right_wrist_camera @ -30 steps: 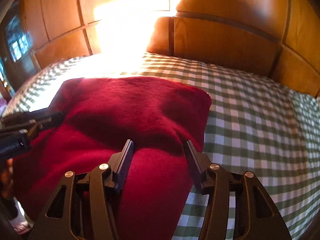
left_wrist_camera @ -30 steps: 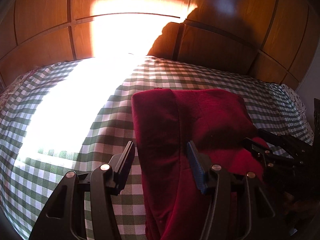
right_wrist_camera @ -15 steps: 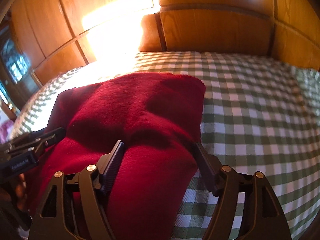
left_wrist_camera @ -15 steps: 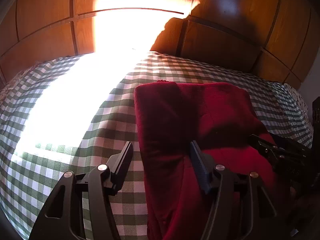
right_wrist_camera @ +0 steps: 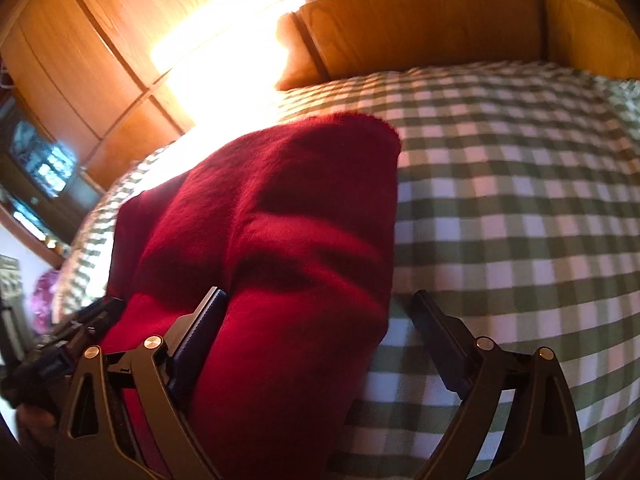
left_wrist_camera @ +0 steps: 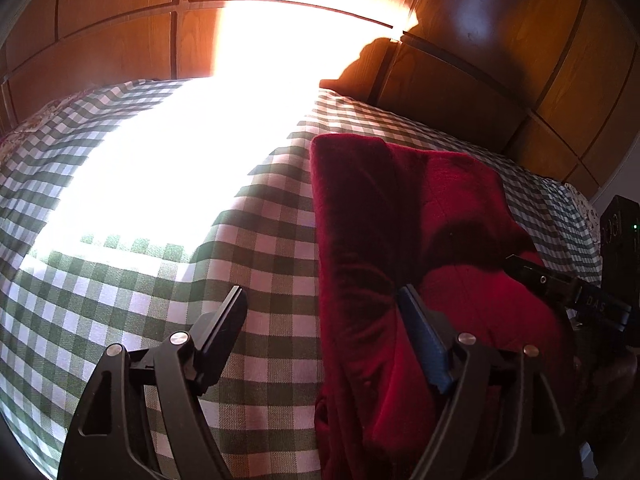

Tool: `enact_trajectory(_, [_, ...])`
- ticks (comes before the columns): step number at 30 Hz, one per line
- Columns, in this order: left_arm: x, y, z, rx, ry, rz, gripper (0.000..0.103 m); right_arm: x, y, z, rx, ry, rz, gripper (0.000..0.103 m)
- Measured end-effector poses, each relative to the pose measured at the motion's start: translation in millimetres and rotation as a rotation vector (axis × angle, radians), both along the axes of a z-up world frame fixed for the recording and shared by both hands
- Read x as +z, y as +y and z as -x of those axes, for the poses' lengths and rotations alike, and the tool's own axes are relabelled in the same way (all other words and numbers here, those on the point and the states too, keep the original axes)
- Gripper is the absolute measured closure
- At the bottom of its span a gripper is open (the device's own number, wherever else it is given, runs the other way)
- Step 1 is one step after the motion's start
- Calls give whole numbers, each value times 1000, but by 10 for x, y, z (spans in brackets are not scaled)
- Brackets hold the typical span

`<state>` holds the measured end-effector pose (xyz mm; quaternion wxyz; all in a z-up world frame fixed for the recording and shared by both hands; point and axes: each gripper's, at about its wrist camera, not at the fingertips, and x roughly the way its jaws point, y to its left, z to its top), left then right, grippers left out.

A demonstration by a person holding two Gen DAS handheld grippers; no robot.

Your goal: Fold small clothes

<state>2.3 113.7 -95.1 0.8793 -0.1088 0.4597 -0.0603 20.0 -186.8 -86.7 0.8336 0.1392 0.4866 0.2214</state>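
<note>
A dark red fleecy garment point(left_wrist_camera: 404, 216) lies folded on a bed covered with a green-and-white checked sheet point(left_wrist_camera: 260, 240), its near end bunched up and hanging toward the cameras. In the right wrist view the same red garment point(right_wrist_camera: 288, 208) forms a thick folded slab whose far corner rests on the checked sheet point(right_wrist_camera: 500, 200).

The left gripper point(left_wrist_camera: 322, 304) straddles the garment's left edge: its blue-padded right finger lies against the red cloth, its left finger stands over bare sheet, clear of the fabric. Its jaws are opening, with only the garment's edge between them, not pinched.

The right gripper point(right_wrist_camera: 318, 308) straddles the garment's right edge: its left finger touches the cloth, its right finger is apart from it, over the sheet. Its jaws are opening too, the cloth loose between them.

From the left wrist view the right gripper point(left_wrist_camera: 568, 288) shows at the right edge, with pale letters on its dark body that read roughly "DAS"; the rest is too small to make out.

Behind the bed stands a panelled wooden headboard point(left_wrist_camera: 480, 40), and a glaring patch of sunlight point(left_wrist_camera: 192, 152) washes out part of the sheet and the wood.
</note>
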Motion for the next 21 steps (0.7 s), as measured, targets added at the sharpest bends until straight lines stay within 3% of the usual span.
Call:
enact_trajectory(7, [-136, 222, 135, -50, 42, 188, 25, -89, -140, 153, 61, 86, -186, 11])
enact_trajectory(11, [-248, 331, 179, -57, 72, 306, 26, -93, -122, 188, 71, 105, -220, 12])
enact_trajectory(16, [-300, 353, 340, -57, 69, 407, 46, -99, -10, 201, 91, 122, -233, 22])
enact_trajectory(19, [-357, 393, 454, -55, 63, 475, 58, -78, 27, 255, 106, 133, -233, 37])
enact_trajectory(21, [-373, 377, 524, -57, 63, 484, 59, -69, 39, 316, 119, 141, -240, 41])
